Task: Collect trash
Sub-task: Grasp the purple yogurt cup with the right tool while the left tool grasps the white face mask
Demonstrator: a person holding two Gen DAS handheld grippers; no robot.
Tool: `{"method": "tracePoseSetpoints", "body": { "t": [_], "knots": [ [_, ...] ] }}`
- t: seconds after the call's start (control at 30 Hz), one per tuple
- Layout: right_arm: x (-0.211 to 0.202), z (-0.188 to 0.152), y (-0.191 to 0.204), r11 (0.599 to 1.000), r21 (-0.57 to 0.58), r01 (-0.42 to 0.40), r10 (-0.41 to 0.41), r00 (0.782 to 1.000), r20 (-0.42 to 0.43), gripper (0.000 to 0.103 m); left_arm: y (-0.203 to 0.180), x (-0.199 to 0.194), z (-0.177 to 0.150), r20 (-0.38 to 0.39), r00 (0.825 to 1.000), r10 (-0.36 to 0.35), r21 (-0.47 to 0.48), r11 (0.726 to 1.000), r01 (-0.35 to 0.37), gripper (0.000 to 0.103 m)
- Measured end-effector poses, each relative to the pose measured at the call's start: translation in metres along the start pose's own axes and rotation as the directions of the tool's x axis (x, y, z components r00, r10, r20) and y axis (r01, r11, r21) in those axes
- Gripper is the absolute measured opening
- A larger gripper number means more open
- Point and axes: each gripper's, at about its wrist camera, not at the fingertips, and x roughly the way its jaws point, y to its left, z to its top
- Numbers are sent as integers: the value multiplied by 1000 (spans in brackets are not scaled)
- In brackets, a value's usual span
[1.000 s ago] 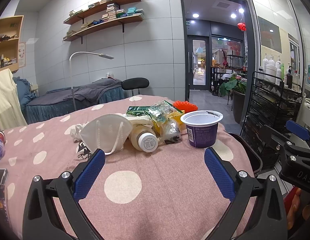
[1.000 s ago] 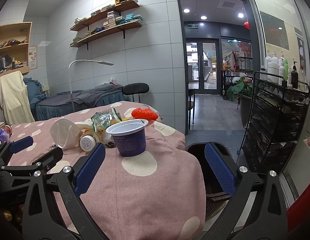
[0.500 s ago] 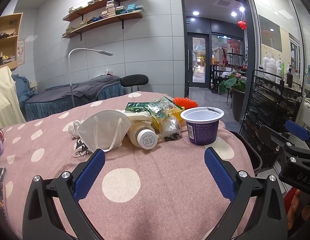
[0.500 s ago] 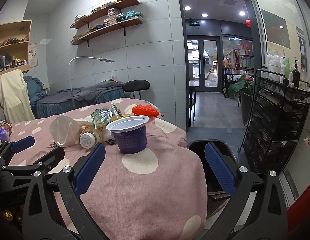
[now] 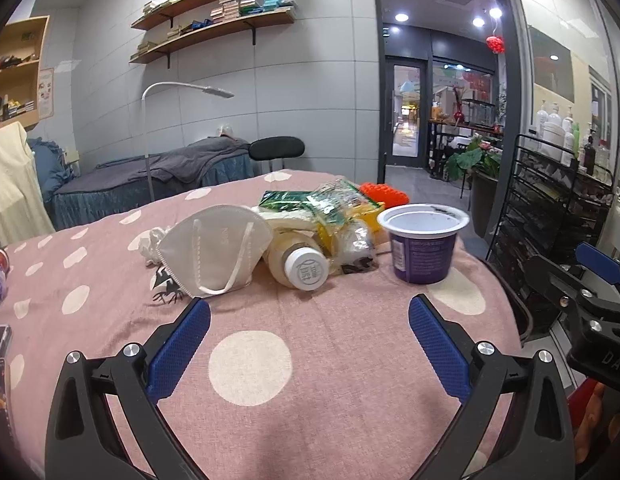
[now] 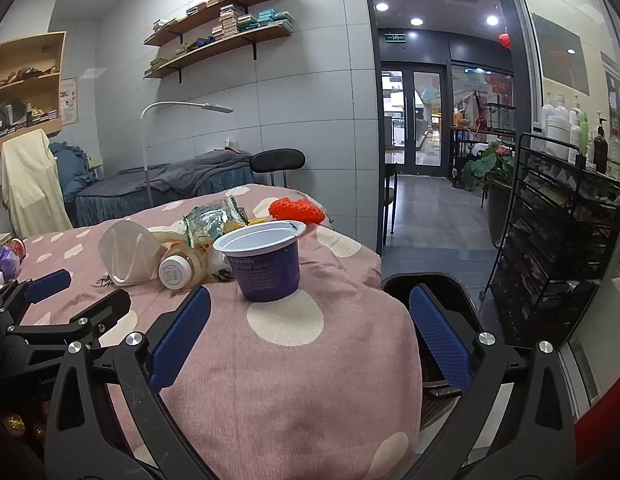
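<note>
Right now, nearest first:
Left gripper [image 5: 309, 322]: fingers spread wide, nothing between them, hovering low over the pink dotted tablecloth [image 5: 294, 400].
Right gripper [image 6: 309, 322]: likewise spread and empty, just short of the cup, with the bin below its right finger.
Trash bin [image 6: 450, 292]: one dark bin on the floor, against the table edge.
Yogurt cup [image 6: 268, 266]: one, purple, upright, open-topped, straight ahead of the right gripper. Probably light and thin-walled; a squeeze across the body below the rim should hold without crushing it.
Bottle [image 5: 298, 260]: one, pale plastic, lying on its side with the white cap towards the left gripper. Looks smooth and apt to roll; better taken across the barrel.
Face mask [image 5: 214, 248]: one, white, folded, just left of the bottle and leaning on it. Soft and light; pinch a fold or an ear loop.
Wrappers [image 5: 330, 208]: crinkled clear and green packets behind the bottle; exact count unclear. Likely flimsy and slippery.
Orange item [image 6: 296, 210]: one, farthest off; what it is I cannot tell.
</note>
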Motion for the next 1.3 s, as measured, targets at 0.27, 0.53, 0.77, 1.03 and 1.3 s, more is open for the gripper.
{"method": "tracePoseSetpoints", "body": {
  "t": [0.27,0.53,0.77,1.03,1.3],
  "knots": [
    [26,6,10,997,-60,-49,45,997,-61,98,42,21,3,-72,996,48,-88,995,-55,97],
    [64,19,5,992,-4,-124,122,983,-139,98,99,61,18,-163,986,23,-125,991,-44,97],
    [95,27,8,985,1,-174,171,964,-205,98,122,87,22,-212,977,-25,-134,991,-4,97],
    [142,34,19,966,7,-259,247,913,-324,98,139,121,25,-289,946,-149,-149,983,109,88],
    [161,38,34,960,-22,-279,253,898,-361,92,142,121,24,-269,934,-234,-212,961,180,50]
  ]
}}
